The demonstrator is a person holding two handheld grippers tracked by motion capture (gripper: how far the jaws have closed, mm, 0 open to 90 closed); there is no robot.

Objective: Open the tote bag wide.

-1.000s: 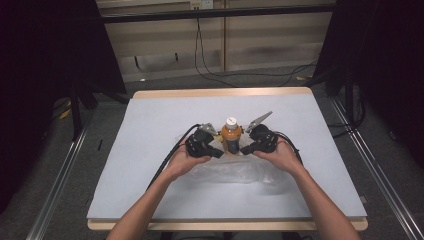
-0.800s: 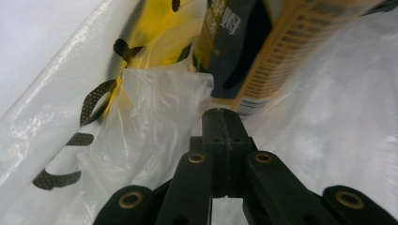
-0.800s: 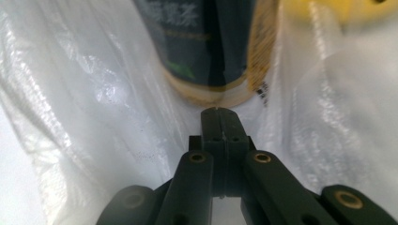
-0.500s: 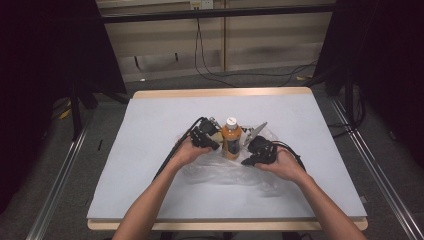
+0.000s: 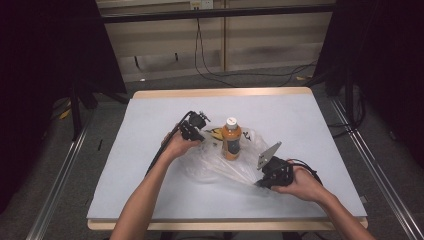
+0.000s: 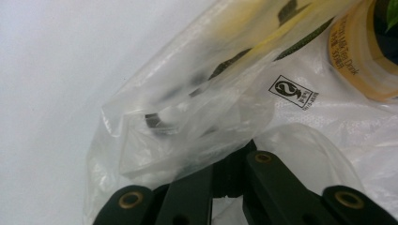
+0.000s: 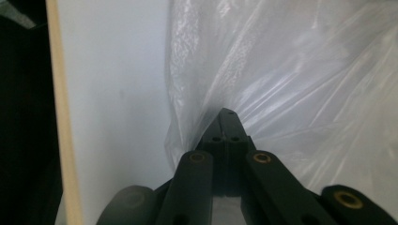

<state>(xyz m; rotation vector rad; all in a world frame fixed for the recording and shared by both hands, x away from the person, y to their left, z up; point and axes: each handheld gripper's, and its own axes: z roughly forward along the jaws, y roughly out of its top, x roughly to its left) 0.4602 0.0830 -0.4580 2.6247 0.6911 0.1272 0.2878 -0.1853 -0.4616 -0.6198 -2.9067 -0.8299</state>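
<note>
Both tools pinch the thin clear crinkled plastic bag [image 5: 227, 167] lying on the pale grey desk [image 5: 310, 125]: the left tool [image 5: 200, 131] its far printed edge, the right tool [image 5: 260, 182] its near corner, jaws pressed together. The orange drink bottle with a white cap [image 5: 231, 138] stands upright mid-desk, seemingly inside the bag. This looks like spreading the bag; next, I'd guess, pull evenly without tipping the bottle.

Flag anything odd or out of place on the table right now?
Nothing spilled or damaged. The capped orange bottle stands upright on the clear plastic bag, which lies crumpled and stretched between the left hand-held gripper and the right hand-held gripper, both pinching its film. Whether the bottle is inside the bag is unclear.
</note>
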